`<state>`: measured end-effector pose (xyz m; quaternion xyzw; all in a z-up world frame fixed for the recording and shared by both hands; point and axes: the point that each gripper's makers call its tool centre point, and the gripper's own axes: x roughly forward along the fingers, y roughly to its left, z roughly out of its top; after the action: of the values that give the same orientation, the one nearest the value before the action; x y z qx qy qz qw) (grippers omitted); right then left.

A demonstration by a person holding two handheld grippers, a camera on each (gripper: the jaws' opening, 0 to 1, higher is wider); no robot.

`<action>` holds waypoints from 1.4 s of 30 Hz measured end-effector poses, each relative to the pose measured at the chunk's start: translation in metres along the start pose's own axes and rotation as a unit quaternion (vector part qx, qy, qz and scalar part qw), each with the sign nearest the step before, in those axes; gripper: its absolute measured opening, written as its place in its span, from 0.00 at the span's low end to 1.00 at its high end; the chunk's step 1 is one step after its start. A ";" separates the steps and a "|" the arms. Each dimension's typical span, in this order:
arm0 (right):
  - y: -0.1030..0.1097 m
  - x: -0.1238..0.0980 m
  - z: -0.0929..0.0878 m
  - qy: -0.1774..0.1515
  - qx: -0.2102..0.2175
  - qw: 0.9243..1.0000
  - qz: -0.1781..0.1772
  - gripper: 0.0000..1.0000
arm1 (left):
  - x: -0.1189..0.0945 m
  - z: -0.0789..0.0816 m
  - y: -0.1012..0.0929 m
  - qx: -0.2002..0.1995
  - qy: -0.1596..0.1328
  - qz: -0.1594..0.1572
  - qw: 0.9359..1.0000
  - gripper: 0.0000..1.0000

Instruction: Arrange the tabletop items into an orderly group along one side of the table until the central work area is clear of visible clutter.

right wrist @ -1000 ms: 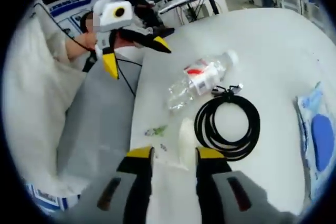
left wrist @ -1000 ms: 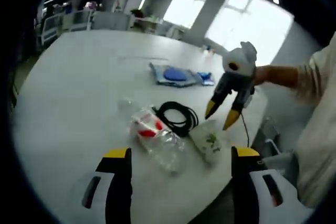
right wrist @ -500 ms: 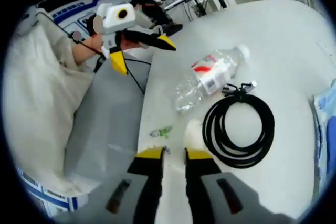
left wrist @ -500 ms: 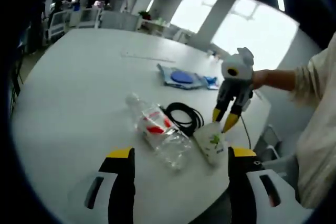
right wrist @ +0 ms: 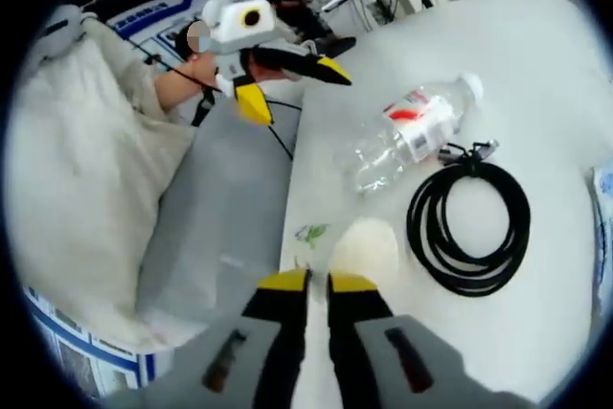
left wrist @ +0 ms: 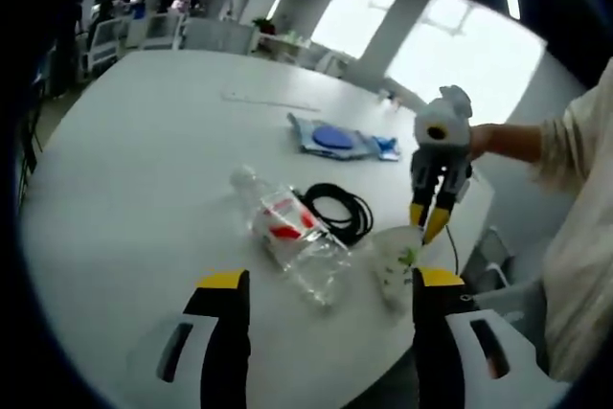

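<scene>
A white paper cup (left wrist: 396, 261) with a green print stands tilted at the table's near edge, and my right gripper (left wrist: 430, 221) is shut on its rim. In the right gripper view the cup's round mouth (right wrist: 364, 244) sits just above the nearly closed jaws of the right gripper (right wrist: 317, 282). My left gripper (left wrist: 330, 280) is open and holds nothing, just short of a crushed clear bottle (left wrist: 287, 237) with a red label. Beyond the bottle (right wrist: 412, 136), the left gripper (right wrist: 292, 85) hovers off the table edge. A black cable coil (left wrist: 335, 213) lies beside the bottle.
A blue and white pack (left wrist: 335, 138) lies farther in on the white table (left wrist: 144, 160). The cable coil (right wrist: 469, 227) lies right of the cup. The table edge (right wrist: 292, 189) drops to a grey floor. A person's sleeve (left wrist: 575, 141) is at the right.
My right gripper has closed from a narrow gap onto the cup's rim and tipped the cup up off its side. The left gripper has stayed open in about the same place.
</scene>
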<state>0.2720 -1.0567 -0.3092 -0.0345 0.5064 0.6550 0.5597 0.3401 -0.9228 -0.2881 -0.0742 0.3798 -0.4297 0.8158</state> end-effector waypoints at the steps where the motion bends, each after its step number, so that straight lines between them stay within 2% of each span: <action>1: 0.006 0.001 -0.001 0.001 0.002 1.000 0.011 0.00 | 0.000 0.000 0.000 0.000 0.001 0.000 1.000 0.65; 3: 0.011 0.002 0.003 -0.012 0.003 1.000 0.016 0.00 | 0.000 -0.001 0.000 0.002 0.001 -0.001 1.000 0.65; 10: 0.017 0.006 0.001 -0.010 0.000 1.000 0.011 0.00 | -0.001 -0.002 -0.002 0.006 0.004 -0.005 1.000 0.65; 18: 0.023 -0.005 0.007 -0.025 0.000 1.000 -0.017 0.00 | -0.001 -0.002 -0.004 0.004 0.001 -0.012 1.000 0.65; 20: 0.022 -0.009 0.008 -0.024 -0.006 0.999 -0.032 0.00 | -0.001 -0.002 -0.004 0.007 0.002 -0.014 1.000 0.65; 24: 0.026 -0.021 0.020 -0.043 -0.009 0.997 -0.056 0.00 | 0.000 -0.001 -0.005 0.009 0.001 -0.019 1.000 0.64; 26: 0.022 -0.029 0.027 -0.049 -0.018 0.995 -0.085 0.00 | 0.000 -0.001 -0.005 0.011 0.001 -0.020 1.000 0.64; 28: 0.021 -0.037 0.034 -0.058 -0.020 0.993 -0.098 0.00 | 0.000 0.000 -0.005 0.012 -0.001 -0.022 1.000 0.63; 35: 0.004 -0.070 0.060 -0.068 -0.047 0.981 -0.173 0.00 | 0.002 0.000 -0.006 0.019 -0.004 -0.030 0.999 0.62; 36: 0.001 -0.076 0.066 -0.070 -0.054 0.978 -0.189 0.00 | 0.002 -0.001 -0.006 0.022 -0.001 -0.031 0.999 0.62; 42: -0.014 -0.100 0.094 -0.074 -0.066 0.969 -0.225 0.00 | 0.003 -0.001 -0.007 0.023 -0.004 -0.039 0.999 0.62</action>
<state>0.3688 -1.0624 -0.2115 -0.1363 0.3985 0.5447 0.7252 0.3359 -0.9294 -0.2878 -0.0715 0.3632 -0.4695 0.8016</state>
